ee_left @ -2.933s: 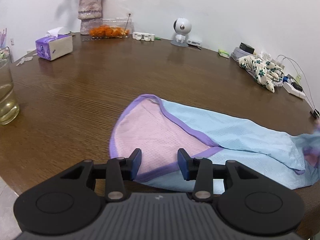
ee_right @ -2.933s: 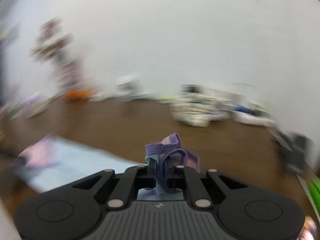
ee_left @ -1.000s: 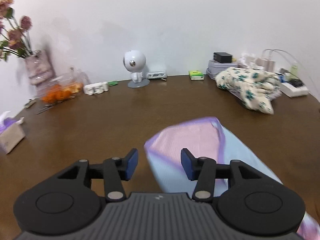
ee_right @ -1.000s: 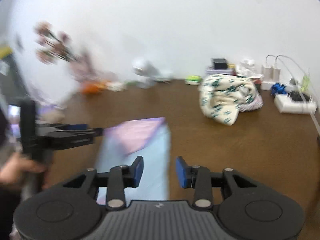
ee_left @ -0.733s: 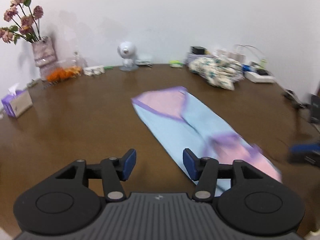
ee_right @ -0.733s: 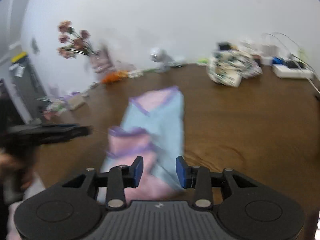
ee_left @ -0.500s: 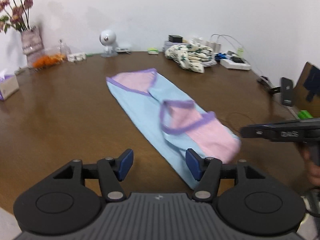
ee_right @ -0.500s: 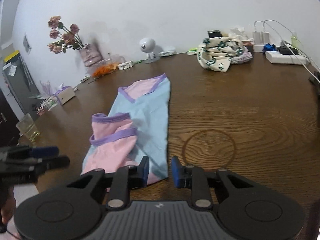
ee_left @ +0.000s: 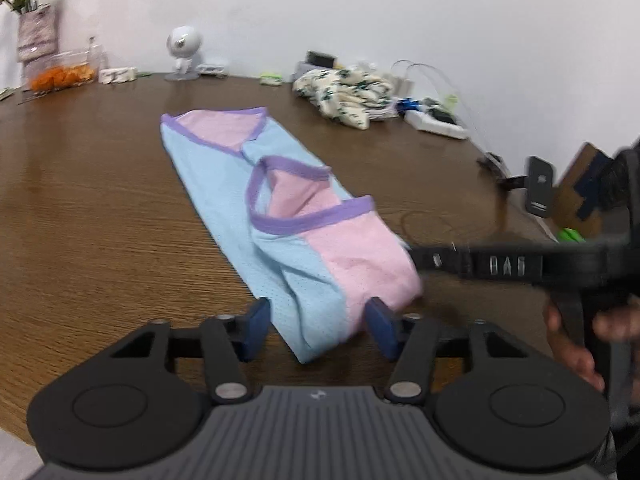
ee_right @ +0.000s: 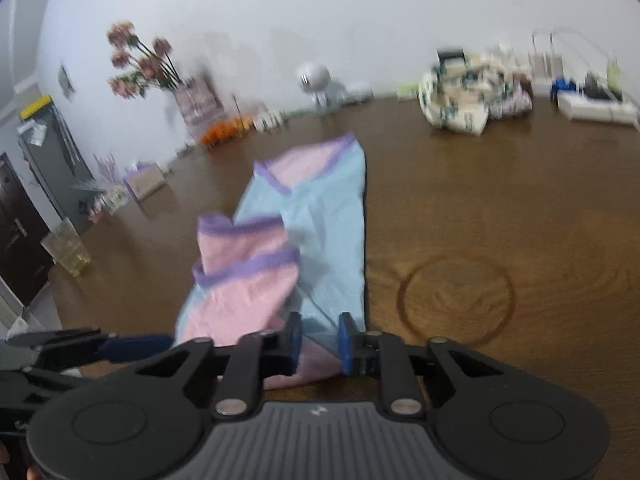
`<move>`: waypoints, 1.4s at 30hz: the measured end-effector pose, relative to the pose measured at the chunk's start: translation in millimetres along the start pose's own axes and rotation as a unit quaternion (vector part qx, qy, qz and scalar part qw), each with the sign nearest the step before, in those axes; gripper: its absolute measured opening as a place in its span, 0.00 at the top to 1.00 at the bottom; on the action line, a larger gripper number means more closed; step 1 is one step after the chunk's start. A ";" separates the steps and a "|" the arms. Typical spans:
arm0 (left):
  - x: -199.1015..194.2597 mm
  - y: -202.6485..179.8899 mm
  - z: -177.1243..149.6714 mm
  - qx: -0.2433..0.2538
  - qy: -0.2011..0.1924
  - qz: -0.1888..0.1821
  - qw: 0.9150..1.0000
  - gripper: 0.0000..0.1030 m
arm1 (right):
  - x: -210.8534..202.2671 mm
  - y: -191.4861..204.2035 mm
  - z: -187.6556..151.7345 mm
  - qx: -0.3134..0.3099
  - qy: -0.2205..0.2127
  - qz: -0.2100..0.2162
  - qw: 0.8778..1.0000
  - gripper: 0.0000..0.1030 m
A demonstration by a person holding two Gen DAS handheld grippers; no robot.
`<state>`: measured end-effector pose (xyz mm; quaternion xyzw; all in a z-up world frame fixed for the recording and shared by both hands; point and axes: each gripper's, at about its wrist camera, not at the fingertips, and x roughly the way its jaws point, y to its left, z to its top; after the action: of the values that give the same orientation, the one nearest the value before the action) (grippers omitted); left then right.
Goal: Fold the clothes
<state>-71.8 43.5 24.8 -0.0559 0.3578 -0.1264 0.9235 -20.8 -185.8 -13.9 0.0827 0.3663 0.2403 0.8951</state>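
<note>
Your right gripper (ee_right: 319,338) hides the garment's (ee_right: 316,216) near end. The vase of flowers (ee_right: 160,76) and floral cloth heap (ee_right: 460,100) are blurred; the bench (ee_left: 80,220) is cut off.

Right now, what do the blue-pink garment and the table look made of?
Garment: thin mesh knit, probably synthetic; tiny holes show across the blue and pink panels, with purple binding at the edges. Table: brown wood or wood veneer, semi-gloss; visible grain and soft reflections.

Bare brown table (ee_right: 520,208) right of the folded garment (ee_left: 280,216) and left of it, open to a pass. Far edge crowded: vase (ee_right: 198,104), round white camera (ee_left: 182,50), floral cloth heap (ee_left: 348,90), power strip (ee_right: 596,110). At the near left a drinking glass (ee_right: 68,250), perhaps close to the table's rim.
</note>
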 end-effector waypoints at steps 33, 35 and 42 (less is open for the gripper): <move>-22.5 60.6 -7.1 -0.056 -0.025 -0.055 0.997 0.58 | -26.9 79.4 -40.9 -0.044 -0.047 0.007 0.998 0.82; -13.5 61.3 2.9 -0.055 -0.017 -0.071 0.996 0.56 | -21.0 74.3 -35.4 -0.031 -0.047 0.012 0.998 0.79; 13.3 57.3 23.7 -0.044 0.008 -0.124 0.991 0.74 | -4.5 52.2 -26.6 0.032 -0.075 0.059 0.995 0.69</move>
<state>-35.3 95.2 22.6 -0.1399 0.3604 -0.2244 0.8945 -61.4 -143.3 -13.3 0.1504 0.3005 0.2735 0.9012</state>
